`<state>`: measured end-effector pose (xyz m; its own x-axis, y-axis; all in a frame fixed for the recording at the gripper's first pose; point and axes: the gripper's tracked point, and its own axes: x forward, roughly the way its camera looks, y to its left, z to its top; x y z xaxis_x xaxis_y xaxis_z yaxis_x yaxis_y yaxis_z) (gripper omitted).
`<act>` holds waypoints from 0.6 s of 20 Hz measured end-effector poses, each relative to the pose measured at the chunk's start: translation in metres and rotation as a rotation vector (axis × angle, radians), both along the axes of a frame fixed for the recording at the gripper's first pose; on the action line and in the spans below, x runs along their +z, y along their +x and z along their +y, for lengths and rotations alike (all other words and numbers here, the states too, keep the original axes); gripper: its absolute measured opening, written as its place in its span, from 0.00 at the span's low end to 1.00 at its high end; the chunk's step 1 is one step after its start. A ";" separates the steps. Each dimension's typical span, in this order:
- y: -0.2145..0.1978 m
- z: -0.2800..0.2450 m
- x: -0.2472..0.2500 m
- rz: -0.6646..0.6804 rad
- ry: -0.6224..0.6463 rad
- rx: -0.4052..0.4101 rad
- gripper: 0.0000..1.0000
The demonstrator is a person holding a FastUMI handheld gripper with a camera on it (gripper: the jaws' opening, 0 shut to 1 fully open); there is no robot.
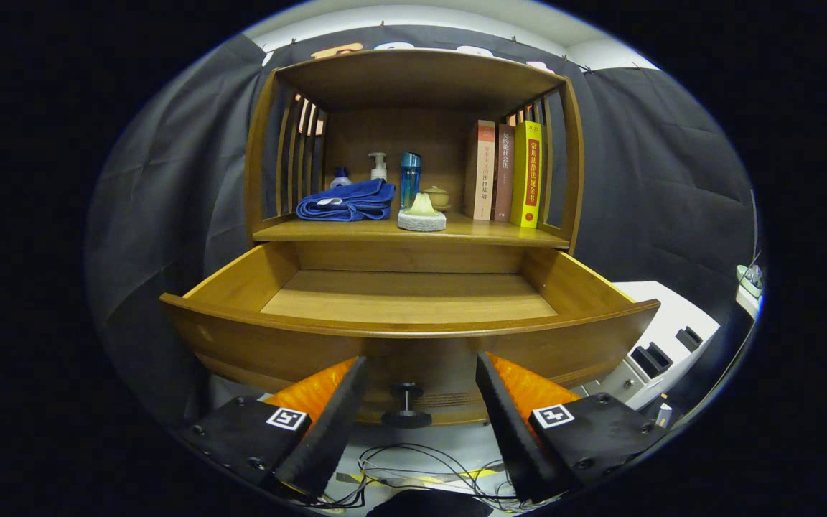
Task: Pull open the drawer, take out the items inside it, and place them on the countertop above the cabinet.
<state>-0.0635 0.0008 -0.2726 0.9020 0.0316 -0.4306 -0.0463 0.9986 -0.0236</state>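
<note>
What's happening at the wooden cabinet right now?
The hand-held gripper hangs open in front of the pulled-out wooden drawer, its fingers either side of the black round knob without touching it. The drawer looks empty. A folded blue towel and a pale soap on a white pad sit on the countertop above.

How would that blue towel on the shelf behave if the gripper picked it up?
The blue towel lies in soft folds, so it would probably droop and unfold. It looks light and easy to pinch. The gripper is open, near the drawer knob.
</note>
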 end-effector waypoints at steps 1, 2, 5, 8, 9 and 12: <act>0.002 0.001 -0.002 0.003 0.008 0.004 0.97; 0.003 0.000 -0.001 -0.002 0.013 0.003 0.97; 0.007 0.003 -0.003 0.005 0.038 -0.017 0.96; 0.014 0.006 -0.005 0.010 0.032 -0.023 0.97; 0.016 0.006 -0.006 0.010 0.026 -0.019 0.97; 0.022 0.006 -0.007 0.013 0.030 -0.024 0.97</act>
